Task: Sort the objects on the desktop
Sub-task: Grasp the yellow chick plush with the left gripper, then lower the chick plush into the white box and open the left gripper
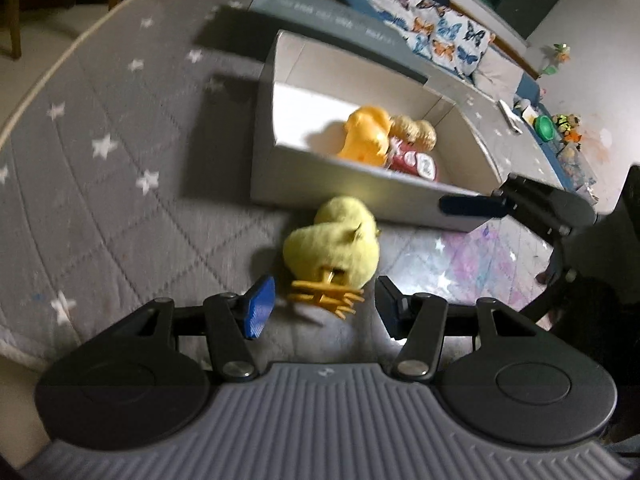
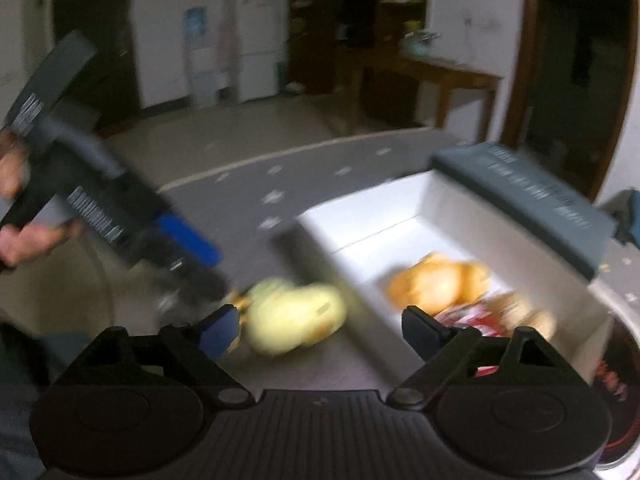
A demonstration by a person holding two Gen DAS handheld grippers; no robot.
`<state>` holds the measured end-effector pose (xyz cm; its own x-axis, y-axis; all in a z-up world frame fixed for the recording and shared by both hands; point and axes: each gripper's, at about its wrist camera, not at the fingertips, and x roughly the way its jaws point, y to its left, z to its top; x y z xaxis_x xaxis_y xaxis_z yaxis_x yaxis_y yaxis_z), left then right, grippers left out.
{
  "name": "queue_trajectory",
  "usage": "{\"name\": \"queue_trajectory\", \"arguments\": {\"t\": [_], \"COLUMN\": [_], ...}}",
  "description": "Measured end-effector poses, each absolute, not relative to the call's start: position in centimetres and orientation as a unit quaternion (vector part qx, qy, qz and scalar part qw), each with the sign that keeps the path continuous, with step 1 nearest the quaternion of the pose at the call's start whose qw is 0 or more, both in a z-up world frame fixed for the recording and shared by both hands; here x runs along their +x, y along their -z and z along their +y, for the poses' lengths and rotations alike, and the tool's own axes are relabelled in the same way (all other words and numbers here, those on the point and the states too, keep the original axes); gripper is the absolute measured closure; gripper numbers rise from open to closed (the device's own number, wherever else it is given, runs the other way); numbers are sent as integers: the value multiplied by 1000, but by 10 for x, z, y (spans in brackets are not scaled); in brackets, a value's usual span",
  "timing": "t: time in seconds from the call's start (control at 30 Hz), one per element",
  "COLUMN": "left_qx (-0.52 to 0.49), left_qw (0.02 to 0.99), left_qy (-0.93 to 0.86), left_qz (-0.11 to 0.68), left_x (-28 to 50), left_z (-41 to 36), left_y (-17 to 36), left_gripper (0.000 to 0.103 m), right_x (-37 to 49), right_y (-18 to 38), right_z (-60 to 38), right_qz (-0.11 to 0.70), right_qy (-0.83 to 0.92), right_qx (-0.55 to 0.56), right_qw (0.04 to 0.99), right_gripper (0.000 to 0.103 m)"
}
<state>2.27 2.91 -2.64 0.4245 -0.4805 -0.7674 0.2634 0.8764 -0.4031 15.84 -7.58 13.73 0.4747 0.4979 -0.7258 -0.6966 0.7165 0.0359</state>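
A yellow plush duck (image 1: 334, 246) with orange feet lies on the grey star mat, just outside the near wall of the open white box (image 1: 340, 184). My left gripper (image 1: 324, 306) is open and empty, its fingers on either side of the duck's feet. My right gripper (image 2: 320, 330) is open and empty above the duck (image 2: 294, 322), which looks blurred there. In the box (image 2: 400, 208) lie an orange toy (image 1: 366, 136), a tan plush (image 1: 416, 130) and a red packet (image 1: 414, 164). The right gripper also shows in the left wrist view (image 1: 476, 204).
The box's grey lid (image 1: 320, 20) stands behind it. A butterfly-print cushion (image 1: 440, 32) and small toys (image 1: 560, 128) lie beyond. The left gripper (image 2: 192, 244) held by a hand crosses the right wrist view. A dark round tin (image 2: 620, 392) sits beside the box.
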Motion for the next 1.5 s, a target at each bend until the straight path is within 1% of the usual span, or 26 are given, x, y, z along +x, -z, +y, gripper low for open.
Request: {"name": "queue_trajectory", "arguments": {"t": [0.07, 0.13, 0.27, 0.5, 0.57, 0.67, 0.73, 0.87, 0.97, 1.2, 1.33, 1.5], "left_qx": [-117, -117, -126, -138, -137, -133, -132, -129, -123, -101, -82, -64], "left_qw": [833, 832, 829, 815, 814, 817, 816, 807, 807, 821, 834, 848], "left_qy": [222, 219, 224, 250, 254, 257, 262, 272, 271, 288, 301, 319], "left_qz": [494, 495, 496, 505, 503, 499, 498, 507, 510, 482, 456, 418], "left_x": [23, 27, 38, 55, 57, 56, 57, 60, 62, 44, 35, 56], "left_z": [29, 29, 31, 29, 27, 26, 25, 20, 16, 8, 1, -18], "left_y": [32, 35, 39, 45, 44, 41, 41, 47, 49, 22, -7, -35], "left_gripper": [47, 47, 47, 47, 47, 47, 47, 46, 46, 46, 46, 46], "right_x": [154, 158, 170, 173, 173, 174, 175, 177, 175, 168, 156, 154], "right_y": [-125, -114, -96, -84, -82, -82, -83, -81, -79, -88, -112, -146], "right_z": [-68, -63, -59, -50, -51, -54, -58, -62, -59, -64, -65, -76], "right_qz": [380, 391, 402, 405, 403, 406, 409, 413, 404, 401, 385, 353], "right_qy": [-360, -360, -362, -379, -373, -359, -349, -337, -331, -321, -315, -295], "right_qx": [-142, -135, -121, -121, -121, -106, -92, -62, -71, -55, -62, -72], "right_qw": [840, 836, 832, 823, 827, 834, 838, 844, 849, 856, 865, 885], "right_gripper": [15, 17, 17, 17, 19, 26, 34, 34, 34, 35, 35, 35]}}
